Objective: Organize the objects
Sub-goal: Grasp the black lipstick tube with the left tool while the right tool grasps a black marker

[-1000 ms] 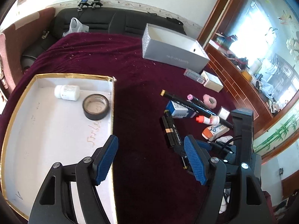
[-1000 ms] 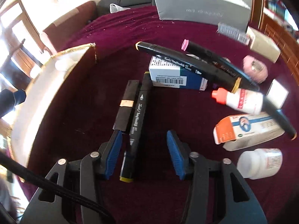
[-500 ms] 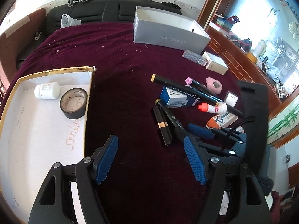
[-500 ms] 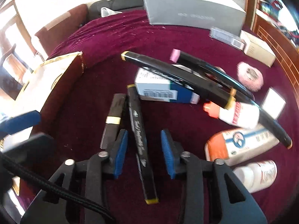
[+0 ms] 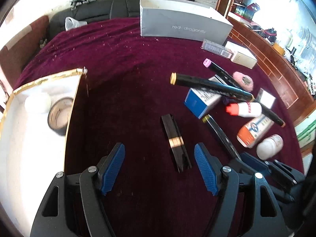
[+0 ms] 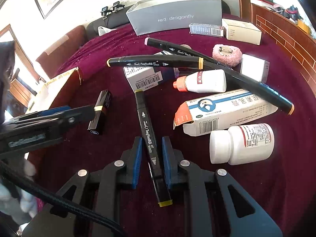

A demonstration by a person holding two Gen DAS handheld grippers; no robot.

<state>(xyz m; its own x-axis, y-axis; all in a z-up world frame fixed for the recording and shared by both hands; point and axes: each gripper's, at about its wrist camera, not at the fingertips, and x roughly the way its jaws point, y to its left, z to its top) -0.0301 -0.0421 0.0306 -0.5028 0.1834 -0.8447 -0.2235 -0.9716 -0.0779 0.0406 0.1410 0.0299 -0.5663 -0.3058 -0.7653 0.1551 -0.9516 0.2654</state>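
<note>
On the maroon cloth lies a black lipstick tube (image 5: 175, 142) with a gold band. My left gripper (image 5: 158, 148) hangs open over it, and the tube lies between the blue pads, nearer the right one and touching neither. My right gripper (image 6: 152, 140) is shut on a black marker (image 6: 146, 126) with yellow ends, both pads pressing its lower half. The left wrist view shows that marker (image 5: 221, 134) running into the right gripper (image 5: 246, 158). The lipstick (image 6: 100, 112) and the left gripper (image 6: 59, 116) show at the left of the right wrist view.
A gold-rimmed white tray (image 5: 45, 79) at the left holds a white bottle (image 5: 37, 102) and a tape roll (image 5: 59, 116). Right of the lipstick lie two more markers (image 6: 158, 63), a blue-white box (image 5: 201, 100), a glue bottle (image 6: 201, 81), an orange carton (image 6: 227, 112) and a pill bottle (image 6: 241, 144). A grey shoebox (image 5: 183, 25) stands behind.
My left gripper moved right and down, from above the tray to over the lipstick. My right gripper closed on the yellow-ended marker and drew it away from the lipstick.
</note>
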